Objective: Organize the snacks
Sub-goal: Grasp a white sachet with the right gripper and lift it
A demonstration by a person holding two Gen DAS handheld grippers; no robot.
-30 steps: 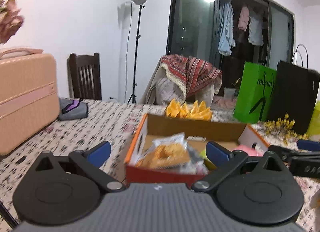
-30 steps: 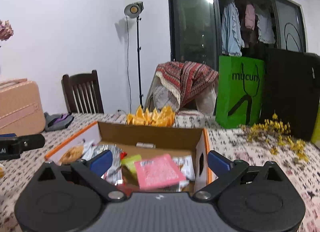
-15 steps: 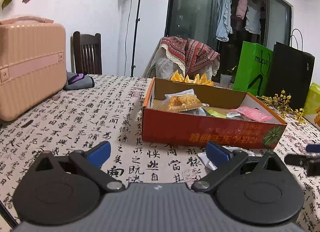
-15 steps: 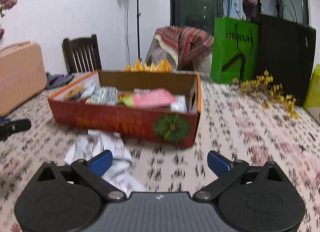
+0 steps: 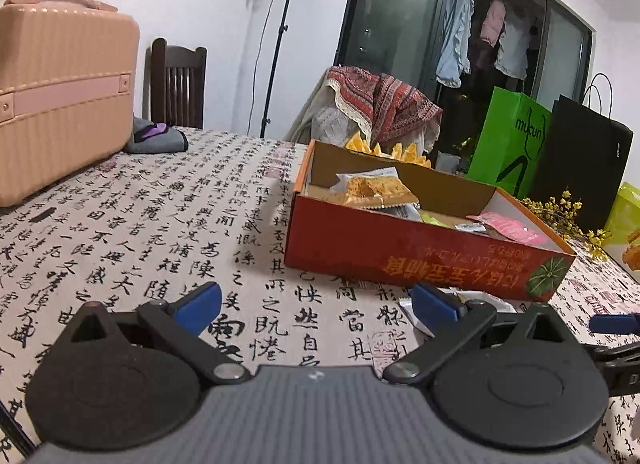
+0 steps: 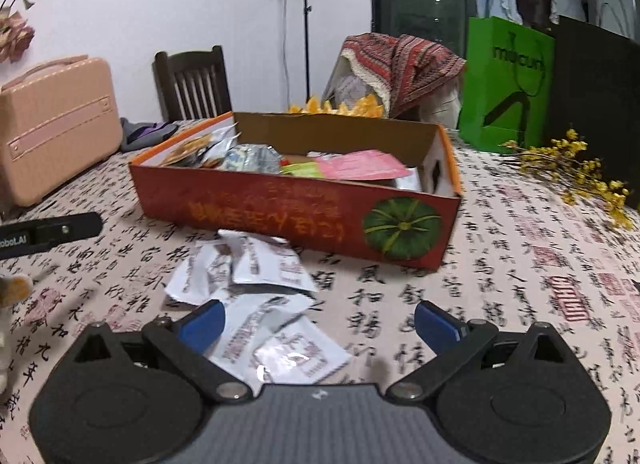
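Left wrist view was filled at the bottom by the left tongs [image 5: 316,304], which were spread wide with nothing held between the blue fingertips [image 5: 198,302]. They were held low over the surface [image 5: 132,232], which was covered with a cloth full of black writing. A red box [image 5: 404,252] was seen ahead and a bit to the right, resting on the cloth. A packet with an orange snack [image 5: 374,186] was laid at the left end of the box, and a pink packet [image 5: 510,226] was laid at the right end. A pink case [image 5: 60,96] was stood on the far left, and a green bag [image 5: 510,140] and a black bag [image 5: 580,160] were stood behind the box.

In the right wrist view the right tongs [image 6: 320,324] were also spread wide and nothing was held by them. A heap of white packets [image 6: 260,296] was spread on the cloth just in front of the box [image 6: 296,216], with the nearest ones lying between the blue fingertips [image 6: 202,324] and partly hidden by the left one. More packets were piled inside the box. Yellow flowers [image 6: 580,172] were laid on the right, and the tip of the other tool was seen at the left edge
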